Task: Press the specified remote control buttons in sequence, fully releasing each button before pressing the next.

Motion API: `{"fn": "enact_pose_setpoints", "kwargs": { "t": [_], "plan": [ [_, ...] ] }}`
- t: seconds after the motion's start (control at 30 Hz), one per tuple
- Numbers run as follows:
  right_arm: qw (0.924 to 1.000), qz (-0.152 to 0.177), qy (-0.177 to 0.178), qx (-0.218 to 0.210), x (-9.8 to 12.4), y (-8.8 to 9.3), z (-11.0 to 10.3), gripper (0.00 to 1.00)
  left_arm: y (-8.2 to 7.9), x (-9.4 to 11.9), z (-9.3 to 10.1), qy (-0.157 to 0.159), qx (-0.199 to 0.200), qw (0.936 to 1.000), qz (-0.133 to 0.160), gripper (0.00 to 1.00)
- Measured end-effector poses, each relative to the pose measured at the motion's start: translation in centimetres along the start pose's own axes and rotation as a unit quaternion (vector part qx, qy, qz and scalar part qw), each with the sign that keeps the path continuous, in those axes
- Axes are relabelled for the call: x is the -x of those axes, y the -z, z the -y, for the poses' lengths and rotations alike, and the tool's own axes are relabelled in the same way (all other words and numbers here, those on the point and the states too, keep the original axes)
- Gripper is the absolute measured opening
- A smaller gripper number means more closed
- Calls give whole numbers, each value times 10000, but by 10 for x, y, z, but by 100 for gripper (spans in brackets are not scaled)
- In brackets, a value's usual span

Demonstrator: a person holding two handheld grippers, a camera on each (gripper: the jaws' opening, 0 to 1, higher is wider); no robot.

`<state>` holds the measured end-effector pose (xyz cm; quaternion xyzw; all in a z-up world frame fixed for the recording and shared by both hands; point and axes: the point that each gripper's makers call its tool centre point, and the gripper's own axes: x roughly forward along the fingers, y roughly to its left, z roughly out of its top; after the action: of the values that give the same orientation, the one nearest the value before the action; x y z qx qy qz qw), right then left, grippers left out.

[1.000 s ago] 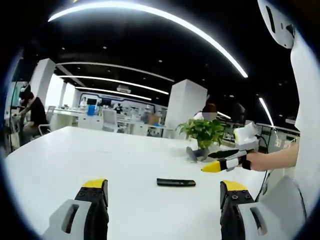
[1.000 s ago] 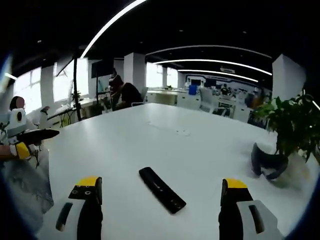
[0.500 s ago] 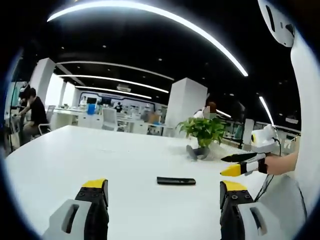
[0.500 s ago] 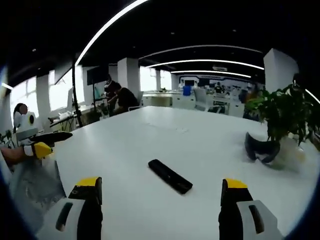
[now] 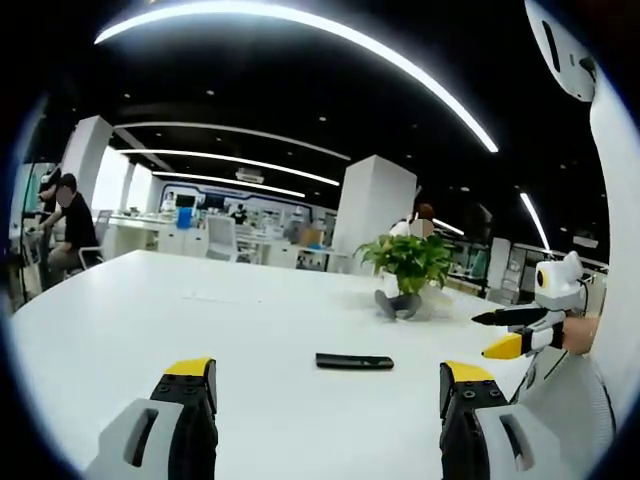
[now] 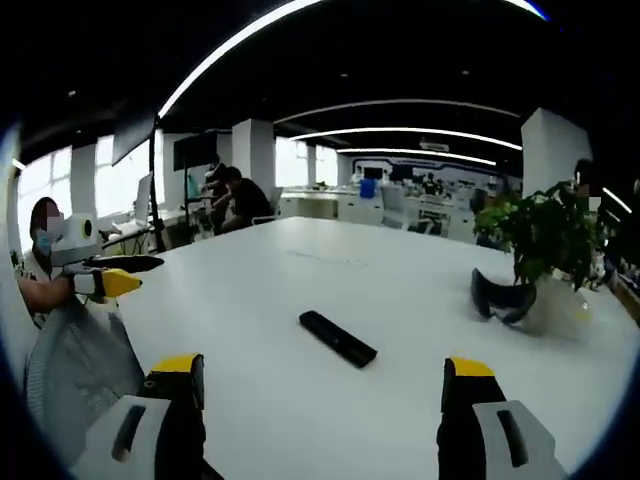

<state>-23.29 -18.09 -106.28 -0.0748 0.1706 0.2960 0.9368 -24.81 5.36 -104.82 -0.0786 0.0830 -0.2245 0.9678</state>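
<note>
A slim black remote control (image 5: 354, 361) lies flat on the white table (image 5: 150, 310), ahead of my left gripper (image 5: 330, 385), whose jaws stand wide apart with nothing between them. From the right gripper view the same remote (image 6: 338, 338) lies angled on the table (image 6: 300, 280), a fair way beyond my right gripper (image 6: 325, 380), which is open too and empty. The right gripper (image 5: 503, 333) appears at the right edge of the left gripper view, held in a hand off the table. The left gripper (image 6: 112, 274) shows at the left of the right gripper view.
A potted green plant (image 5: 408, 270) stands on the table behind the remote, also seen as the plant (image 6: 545, 250) at the right. People sit at desks in the background (image 6: 235, 195). A person's light sleeve (image 6: 70, 350) is at lower left.
The right gripper has drawn back and away from the remote; in the left gripper view it slid toward the right edge. The remote stays put. Both grippers remain open.
</note>
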Motion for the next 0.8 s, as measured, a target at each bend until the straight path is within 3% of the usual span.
{"fn": "enact_pose_setpoints", "kwargs": {
  "t": [0.37, 0.5, 0.7, 0.8],
  "plan": [
    [9993, 209, 277, -169, 7, 0, 13, 93, -3, 2, 4, 53, 5, 10000, 70, 96],
    [9995, 87, 262, -177, 7, 6, 12, 94, -5, 3, 4, 48, 16, 9999, 123, 96],
    [9982, 281, 178, -492, 9, 1, 11, 94, -10, 5, 3, 9, 23, 9996, 271, 97],
    [9986, 156, 157, -472, 9, 7, 10, 93, -10, 6, 2, -14, 23, 9996, 281, 97]
  ]
}}
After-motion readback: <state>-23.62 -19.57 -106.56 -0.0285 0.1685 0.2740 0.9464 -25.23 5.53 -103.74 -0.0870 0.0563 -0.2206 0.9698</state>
